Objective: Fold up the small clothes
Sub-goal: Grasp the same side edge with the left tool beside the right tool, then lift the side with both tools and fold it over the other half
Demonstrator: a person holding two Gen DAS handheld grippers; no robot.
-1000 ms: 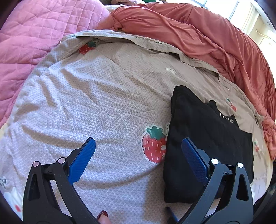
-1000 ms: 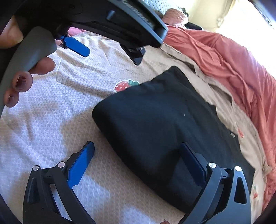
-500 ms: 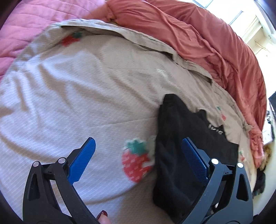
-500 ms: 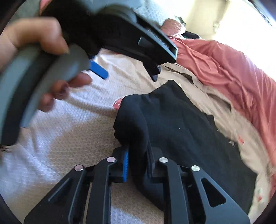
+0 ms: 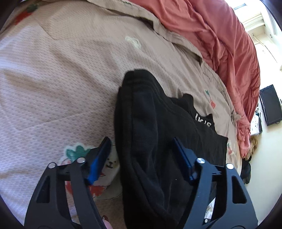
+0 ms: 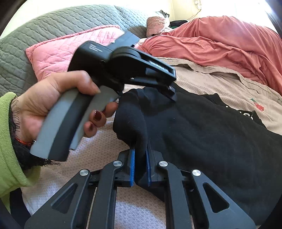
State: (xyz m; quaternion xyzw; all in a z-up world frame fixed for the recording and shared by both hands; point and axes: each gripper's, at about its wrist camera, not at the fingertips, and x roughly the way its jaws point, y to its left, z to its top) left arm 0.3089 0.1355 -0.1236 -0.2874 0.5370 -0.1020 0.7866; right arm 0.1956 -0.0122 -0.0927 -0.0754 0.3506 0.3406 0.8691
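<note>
Bed sheet [image 5: 61, 74], beige with strawberry prints, spread wide. Coral duvet [image 5: 220, 40] bunched along far edge; grey quilt [image 6: 35, 35] and pink pillow [image 6: 56, 49] at head end. Black garment [image 5: 149, 132] lying on sheet, near edge lifted. Left hand [image 6: 52, 105] gripping grey handle, blocking part of right view. Left gripper [image 5: 141, 153] straddling garment's fold, jaws just closing, pads not yet pressing. Right gripper [image 6: 140, 162] pinching garment's raised edge tight.

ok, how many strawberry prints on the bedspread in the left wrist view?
4: a strawberry print far top left; another by the left tool; two more right of the black garment. The garment may hide others.
</note>
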